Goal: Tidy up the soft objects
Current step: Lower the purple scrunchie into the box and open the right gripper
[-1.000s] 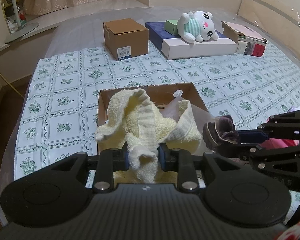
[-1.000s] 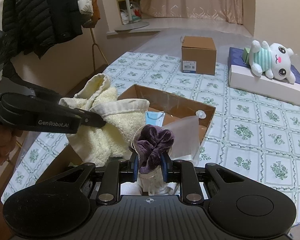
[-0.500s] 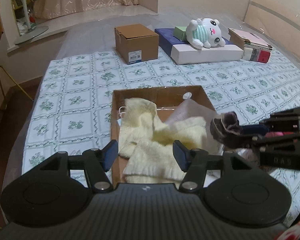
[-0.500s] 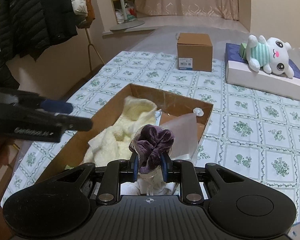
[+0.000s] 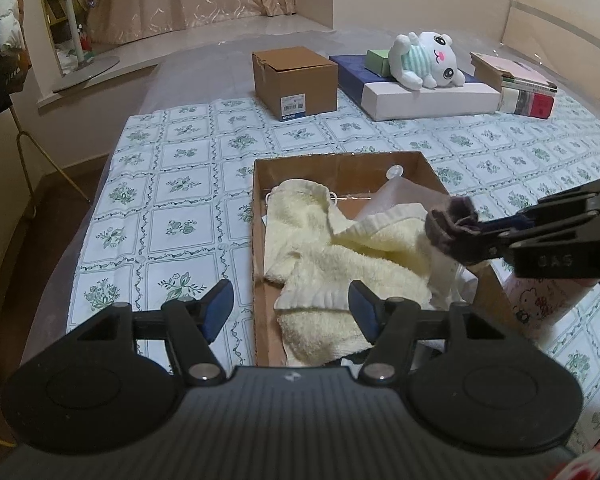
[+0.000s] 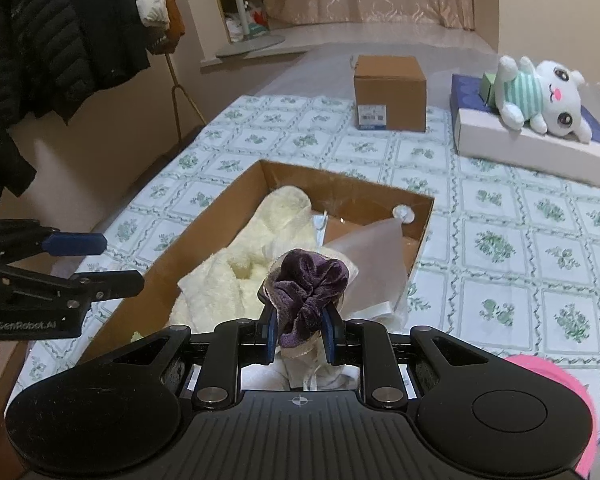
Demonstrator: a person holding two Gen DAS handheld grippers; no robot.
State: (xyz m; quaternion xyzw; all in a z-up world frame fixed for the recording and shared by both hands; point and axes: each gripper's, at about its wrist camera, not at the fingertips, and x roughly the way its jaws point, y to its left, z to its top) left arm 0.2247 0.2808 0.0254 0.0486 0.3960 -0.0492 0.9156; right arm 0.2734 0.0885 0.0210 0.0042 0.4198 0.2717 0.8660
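My right gripper is clamped on the purple scrunchie just over the cardboard box's near-right corner, so it's a short drop ahead-left, while my left gripper hangs wide apart and empty.

Your right tool is matt black plastic with ribbed housing, blue pads and shiny metal screws, and it's pinching a plush purple velvet scrunchie that catches the light a bit. The cream towel is fluffy, nubby terry cloth. It sits in a raw brown cardboard tray, dull and papery. There's also a frosted, semi-clear plastic bag in there. The table wears a smooth printed floral cloth.
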